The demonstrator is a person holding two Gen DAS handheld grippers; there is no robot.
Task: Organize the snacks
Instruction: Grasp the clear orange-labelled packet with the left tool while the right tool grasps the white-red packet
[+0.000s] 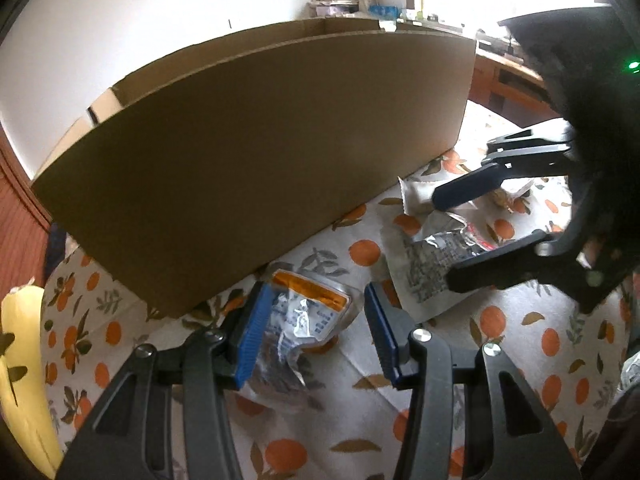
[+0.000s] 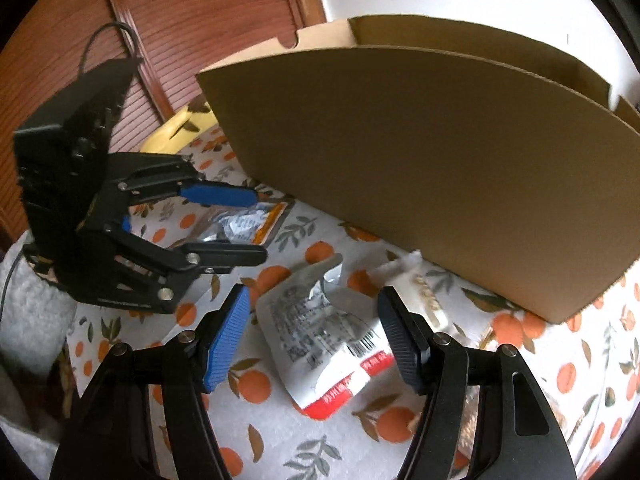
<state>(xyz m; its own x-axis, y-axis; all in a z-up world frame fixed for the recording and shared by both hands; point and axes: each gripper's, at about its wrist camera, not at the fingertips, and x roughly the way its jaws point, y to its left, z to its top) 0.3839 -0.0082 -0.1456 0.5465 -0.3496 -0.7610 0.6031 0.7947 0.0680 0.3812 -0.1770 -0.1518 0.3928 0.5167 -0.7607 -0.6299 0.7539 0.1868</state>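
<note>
An open brown cardboard box (image 1: 256, 152) stands on a table with an orange-print cloth; it also shows in the right wrist view (image 2: 440, 168). My left gripper (image 1: 316, 332) is open, its jaws either side of an orange-edged foil snack packet (image 1: 308, 312) lying by the box; the same packet shows in the right wrist view (image 2: 244, 222). My right gripper (image 2: 316, 336) is open over a white packet with a red band and barcode (image 2: 324, 340), which also shows in the left wrist view (image 1: 432, 264). Another pale packet (image 2: 416, 280) lies against the box.
The orange-print tablecloth (image 2: 280, 440) covers the table. A yellow cushion (image 1: 20, 360) lies at the left. A red-brown slatted door (image 2: 180, 20) stands behind. A cluttered desk (image 1: 504, 76) is by the window.
</note>
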